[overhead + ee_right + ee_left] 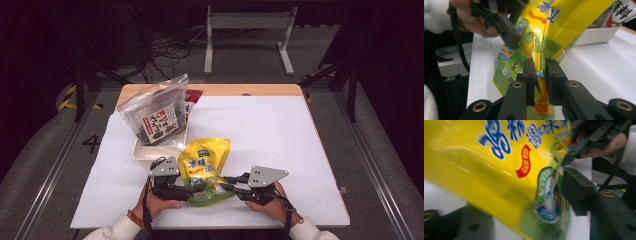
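Observation:
A yellow and green stand-up pouch [207, 165] with blue lettering lies on the white table near the front edge. My left gripper [192, 192] has its jaws around the pouch's lower left corner. In the left gripper view the pouch [486, 170] fills the gap and touches both jaws of my left gripper [524, 195]. My right gripper [227, 187] is shut on the pouch's green bottom edge from the right. In the right gripper view its jaws [540, 62] pinch the thin seam of the pouch [564, 22], and the left gripper [506, 32] shows beyond.
A white tray [145, 152] stands at the back left, close behind the pouch. A clear bag of dark contents [155, 112] leans in it, with a red packet [192, 95] behind. Bare white table [270, 135] stretches to the right.

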Motion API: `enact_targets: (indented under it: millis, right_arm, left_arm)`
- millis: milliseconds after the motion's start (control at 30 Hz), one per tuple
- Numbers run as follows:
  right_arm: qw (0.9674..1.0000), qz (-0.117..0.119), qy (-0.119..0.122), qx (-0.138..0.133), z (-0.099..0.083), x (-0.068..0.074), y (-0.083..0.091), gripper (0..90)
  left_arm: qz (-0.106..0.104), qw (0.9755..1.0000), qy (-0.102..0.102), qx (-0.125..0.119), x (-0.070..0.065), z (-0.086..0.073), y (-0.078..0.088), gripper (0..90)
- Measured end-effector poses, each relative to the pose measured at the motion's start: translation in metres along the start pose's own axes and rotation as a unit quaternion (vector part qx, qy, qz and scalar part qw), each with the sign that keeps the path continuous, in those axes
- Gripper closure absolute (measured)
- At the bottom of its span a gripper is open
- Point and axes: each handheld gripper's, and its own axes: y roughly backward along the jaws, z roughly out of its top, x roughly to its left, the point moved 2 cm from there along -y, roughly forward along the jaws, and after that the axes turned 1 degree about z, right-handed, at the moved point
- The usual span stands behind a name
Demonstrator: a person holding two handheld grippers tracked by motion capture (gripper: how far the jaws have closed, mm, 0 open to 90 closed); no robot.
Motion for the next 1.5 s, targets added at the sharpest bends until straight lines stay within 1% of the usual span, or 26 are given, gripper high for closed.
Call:
enact_targets:
  millis: [33, 67, 100, 133, 200, 233, 300, 367, 433, 500, 633, 700, 733, 767, 833, 933, 967, 1000, 1067, 1100, 1167, 1267, 1300, 1367, 1433, 1500]
  right_arm:
    - [1.0000, -0.005, -0.005, -0.002, 0.002, 0.001, -0.002, 77.1]
    - [1.0000, -0.006, -0.002, -0.003, 0.004, 0.002, -0.004, 76.2]
    - [0.9999, -0.015, 0.003, 0.001, 0.006, 0.005, -0.007, 76.2]
    - [0.9997, -0.023, 0.006, 0.004, 0.007, 0.006, -0.008, 75.7]
    - [0.9995, -0.031, 0.004, 0.004, 0.008, 0.006, -0.010, 74.8]
    - [0.9994, -0.035, 0.000, 0.004, 0.008, 0.006, -0.010, 74.7]
    - [0.9990, -0.045, -0.002, 0.001, 0.009, 0.005, -0.008, 80.9]
    - [0.9990, -0.042, -0.012, -0.008, 0.011, 0.004, -0.003, 81.7]
    - [0.9989, -0.044, -0.012, -0.007, 0.011, 0.003, -0.002, 83.1]
    - [0.9987, -0.050, -0.006, 0.003, 0.011, 0.004, -0.001, 78.8]
    - [0.9986, -0.050, -0.015, 0.014, 0.009, 0.004, 0.004, 70.3]
    - [0.9983, -0.047, -0.021, 0.028, 0.006, 0.003, 0.009, 65.3]
    - [0.9981, -0.048, -0.020, 0.033, 0.005, 0.003, 0.011, 63.3]
    - [0.9976, -0.053, -0.021, 0.040, 0.003, 0.002, 0.015, 60.3]
    - [0.9969, -0.052, -0.033, 0.048, 0.001, 0.001, 0.020, 53.3]
    - [0.9951, -0.057, -0.042, 0.069, -0.005, 0.000, 0.028, 47.7]
    - [0.9942, -0.059, -0.046, 0.077, -0.008, 0.000, 0.030, 44.7]
    - [0.9929, -0.059, -0.052, 0.090, -0.013, 0.000, 0.033, 41.2]
    - [0.9908, -0.064, -0.056, 0.106, -0.020, 0.000, 0.038, 36.9]
    - [0.9902, -0.065, -0.058, 0.109, -0.023, 0.000, 0.040, 35.3]
    - [0.9879, -0.075, -0.060, 0.122, -0.028, 0.000, 0.045, 32.6]
    - [0.9858, -0.087, -0.058, 0.131, -0.034, 0.000, 0.052, 29.0]
    - [0.9851, -0.093, -0.055, 0.134, -0.035, -0.001, 0.055, 28.2]
    - [0.9834, -0.105, -0.052, 0.138, -0.038, -0.001, 0.061, 25.3]
    - [0.9832, -0.110, -0.054, 0.135, -0.040, -0.003, 0.066, 23.5]
    - [0.9814, -0.120, -0.058, 0.138, -0.043, -0.005, 0.070, 22.7]
  left_arm:
    - [0.003, 0.9999, -0.010, 0.006, -0.003, 0.001, -0.001, 50.3]
    - [0.010, 0.9997, -0.022, 0.007, -0.006, 0.002, -0.001, 53.7]
    - [0.014, 0.9995, -0.028, 0.009, -0.007, 0.003, -0.001, 56.9]
    - [0.017, 0.9994, -0.031, 0.007, -0.007, 0.003, 0.000, 61.4]
    - [0.014, 0.9995, -0.028, 0.008, -0.004, 0.003, 0.002, 64.7]
    - [0.020, 0.9992, -0.033, 0.010, -0.004, 0.003, 0.003, 66.4]
    - [0.023, 0.9988, -0.039, 0.016, -0.003, 0.002, 0.005, 68.4]
    - [0.024, 0.9986, -0.042, 0.021, -0.002, 0.001, 0.007, 69.0]
    - [0.025, 0.9984, -0.045, 0.023, -0.001, 0.001, 0.007, 69.8]
    - [0.024, 0.9982, -0.050, 0.024, -0.001, 0.002, 0.008, 70.2]
    - [0.028, 0.9980, -0.053, 0.019, 0.001, 0.003, 0.015, 70.3]
    - [0.031, 0.9980, -0.053, 0.018, 0.003, 0.002, 0.019, 70.3]
    - [0.035, 0.9977, -0.055, 0.017, 0.004, 0.002, 0.022, 70.3]
    - [0.034, 0.9979, -0.053, 0.016, 0.004, 0.001, 0.024, 70.3]
    - [0.038, 0.9973, -0.062, 0.016, 0.005, 0.001, 0.028, 70.3]
    - [0.045, 0.9967, -0.066, 0.013, 0.005, 0.003, 0.034, 70.3]
    - [0.047, 0.9963, -0.071, 0.010, 0.006, 0.004, 0.038, 70.3]
    - [0.048, 0.9962, -0.072, 0.008, 0.006, 0.004, 0.040, 70.3]
    - [0.055, 0.9952, -0.080, 0.007, 0.006, 0.006, 0.046, 70.4]
    - [0.057, 0.9951, -0.081, 0.006, 0.006, 0.006, 0.048, 70.4]
    - [0.057, 0.9950, -0.082, 0.003, 0.006, 0.007, 0.052, 70.4]
    - [0.061, 0.9945, -0.086, 0.002, 0.008, 0.008, 0.057, 70.4]
    - [0.065, 0.9945, -0.082, -0.002, 0.009, 0.008, 0.059, 70.4]
    - [0.066, 0.9947, -0.078, -0.007, 0.012, 0.009, 0.062, 70.4]
    - [0.071, 0.9942, -0.080, -0.010, 0.014, 0.010, 0.064, 70.4]
    - [0.071, 0.9941, -0.081, -0.014, 0.015, 0.011, 0.068, 70.4]
